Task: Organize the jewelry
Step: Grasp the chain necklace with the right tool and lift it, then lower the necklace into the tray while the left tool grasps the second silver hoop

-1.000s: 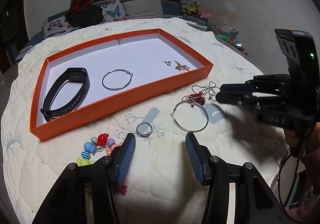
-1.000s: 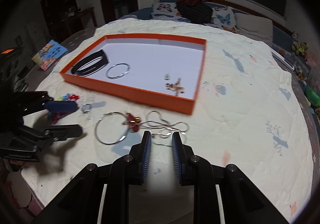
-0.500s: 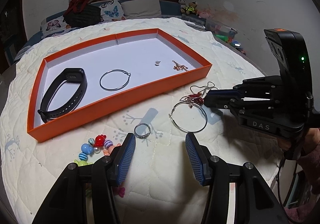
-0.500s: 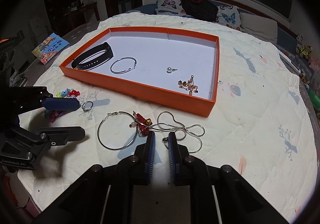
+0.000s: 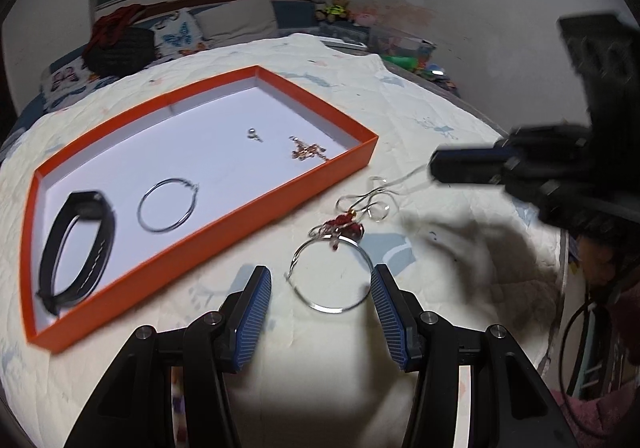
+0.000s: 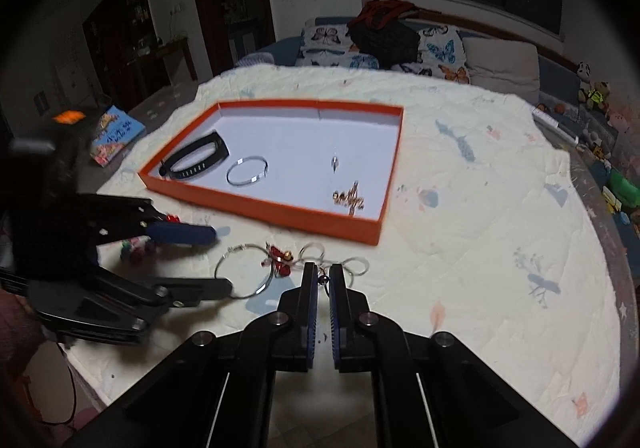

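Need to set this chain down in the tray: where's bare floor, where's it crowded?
Bare: tray floor between the hoop earring and the pearl stud, and the strip along the far wall. Crowded: around the black band and the gold piece.

Right gripper (image 6: 324, 278) has its jaws pinched on the silver chain (image 6: 352, 266), next to a red charm (image 6: 280, 258) and big hoop (image 6: 244, 272). Orange tray (image 6: 272, 214) behind holds a black band (image 6: 196, 162).
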The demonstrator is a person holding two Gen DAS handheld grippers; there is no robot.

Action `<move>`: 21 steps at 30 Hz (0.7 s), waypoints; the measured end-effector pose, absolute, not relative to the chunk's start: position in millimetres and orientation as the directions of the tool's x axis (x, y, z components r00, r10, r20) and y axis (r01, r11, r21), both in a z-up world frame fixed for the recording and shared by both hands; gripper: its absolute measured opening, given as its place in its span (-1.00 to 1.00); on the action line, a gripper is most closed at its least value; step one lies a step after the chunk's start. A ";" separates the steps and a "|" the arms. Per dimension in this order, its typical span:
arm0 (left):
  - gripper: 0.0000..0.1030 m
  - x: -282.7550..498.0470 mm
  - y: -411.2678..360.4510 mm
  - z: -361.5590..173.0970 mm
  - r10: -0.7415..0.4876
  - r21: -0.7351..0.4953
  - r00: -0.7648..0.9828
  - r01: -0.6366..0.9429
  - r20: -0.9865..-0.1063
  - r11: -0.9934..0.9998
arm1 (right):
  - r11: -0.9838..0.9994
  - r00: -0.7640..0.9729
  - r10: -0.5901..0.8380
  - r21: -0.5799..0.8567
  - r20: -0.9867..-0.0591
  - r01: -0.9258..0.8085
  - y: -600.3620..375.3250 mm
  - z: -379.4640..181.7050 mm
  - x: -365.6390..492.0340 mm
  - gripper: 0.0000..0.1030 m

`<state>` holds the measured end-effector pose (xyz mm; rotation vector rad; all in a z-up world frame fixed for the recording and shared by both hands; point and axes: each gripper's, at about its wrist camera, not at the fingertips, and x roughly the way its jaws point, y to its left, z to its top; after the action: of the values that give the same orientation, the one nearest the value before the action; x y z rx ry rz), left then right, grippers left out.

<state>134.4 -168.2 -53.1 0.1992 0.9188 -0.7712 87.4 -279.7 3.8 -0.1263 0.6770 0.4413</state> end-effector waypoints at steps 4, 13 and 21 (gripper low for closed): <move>0.08 143.5 -175.0 -56.3 -0.513 -0.157 0.347 0.690 -0.785 0.706 | 0.894 0.719 0.379 0.028 -0.582 -0.448 -282.0 28.4 83.6 -0.85; 0.38 144.2 -183.5 -61.6 -0.520 -0.125 0.336 0.736 -0.786 0.665 | 0.870 0.764 0.428 -0.010 -0.484 -0.494 -274.5 76.6 80.4 -0.85; 0.11 145.0 -186.5 -63.6 -0.524 -0.098 0.339 0.762 -0.781 0.639 | 0.855 0.785 0.452 -0.045 -0.423 -0.517 -267.3 109.3 80.5 -0.85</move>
<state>145.0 -186.5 -63.6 0.3082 0.8850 -0.8550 80.5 -267.3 109.3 -0.1622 0.4144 0.5251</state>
